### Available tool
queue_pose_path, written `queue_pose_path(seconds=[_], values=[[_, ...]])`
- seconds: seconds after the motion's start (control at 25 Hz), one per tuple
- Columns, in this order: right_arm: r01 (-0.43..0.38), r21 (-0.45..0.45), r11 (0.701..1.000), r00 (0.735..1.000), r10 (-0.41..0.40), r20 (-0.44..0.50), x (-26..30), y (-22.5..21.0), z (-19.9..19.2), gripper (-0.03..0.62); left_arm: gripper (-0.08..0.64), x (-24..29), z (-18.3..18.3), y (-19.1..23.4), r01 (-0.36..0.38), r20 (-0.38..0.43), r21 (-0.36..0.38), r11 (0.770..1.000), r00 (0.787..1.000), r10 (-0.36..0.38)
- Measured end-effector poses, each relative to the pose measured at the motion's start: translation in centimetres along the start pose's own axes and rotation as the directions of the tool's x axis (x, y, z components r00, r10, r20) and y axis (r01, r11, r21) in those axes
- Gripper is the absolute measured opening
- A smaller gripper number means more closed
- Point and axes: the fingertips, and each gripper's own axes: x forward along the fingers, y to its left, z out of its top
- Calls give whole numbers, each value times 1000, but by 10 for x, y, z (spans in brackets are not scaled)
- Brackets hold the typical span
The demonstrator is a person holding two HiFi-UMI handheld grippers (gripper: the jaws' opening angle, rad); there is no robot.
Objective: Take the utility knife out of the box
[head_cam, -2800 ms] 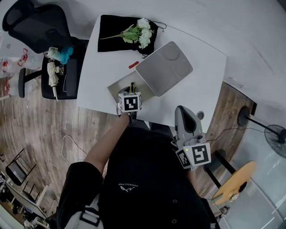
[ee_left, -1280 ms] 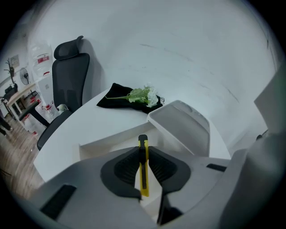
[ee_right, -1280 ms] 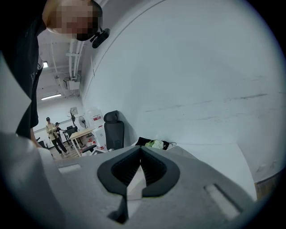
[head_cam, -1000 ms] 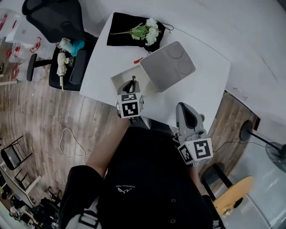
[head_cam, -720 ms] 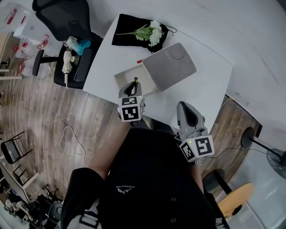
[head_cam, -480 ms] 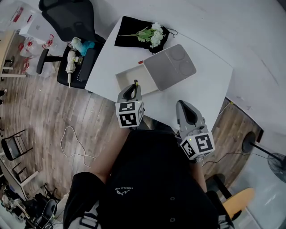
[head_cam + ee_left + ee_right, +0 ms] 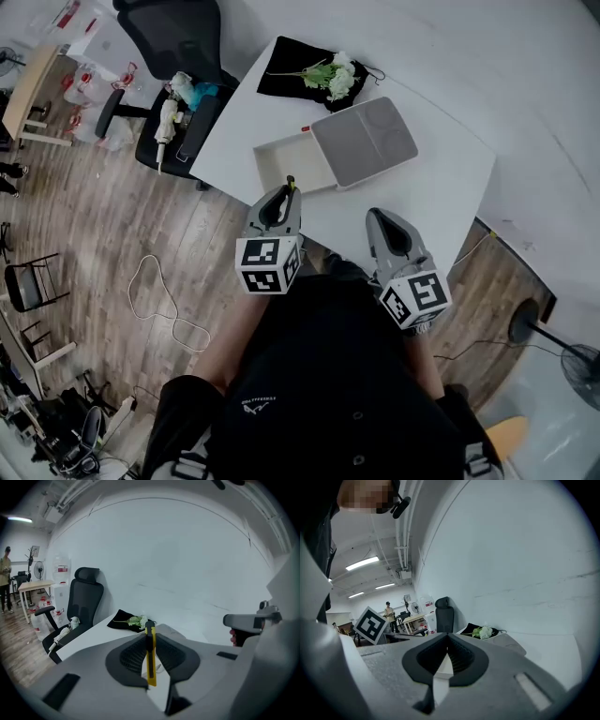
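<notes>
Left gripper (image 7: pixel 151 640): jaws clamped on the utility knife (image 7: pixel 151 662). The yellow body stands upright between the pads, its dark end sticking up past the fingertips. The knife is out of the box (image 7: pixel 273 156). In the head view it shows as a thin sliver at the gripper's tip, just beyond the box's near edge, on the person's side and off the box floor.

Box: white, open, nothing visible inside. Its grey lid (image 7: pixel 367 142) lies flat against the box's right side, touching it.

Right gripper (image 7: pixel 447 640): jaw tips together with nothing between them (only white table shows through the gap lower down). It sits right of the box and nearer the person, well apart from the box.

Beyond the box's far side: white flowers (image 7: pixel 334 78) on a black cloth (image 7: pixel 287 67). Left of the box, off the table (image 7: pixel 436 192): a black office chair (image 7: pixel 174 30).
</notes>
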Motion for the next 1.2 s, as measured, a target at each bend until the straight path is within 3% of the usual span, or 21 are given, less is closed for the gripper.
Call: queue_pose_path(seconds=[0.2,0.64,1.2], values=[[-16,-1,1000,1000,16,-12,-7,0,-5,4,61,-26,8,-26,66,74,68,995,995,-71],[-49,-45,998,999,48,-24,-22,0,-10,5,61,-61,11,-76,177,203,133,975,958,-201],[-12,-72,997,1000,14,23,-47,-14,2,3,61,-64,26,-102,173,267,174,970,939,-215]])
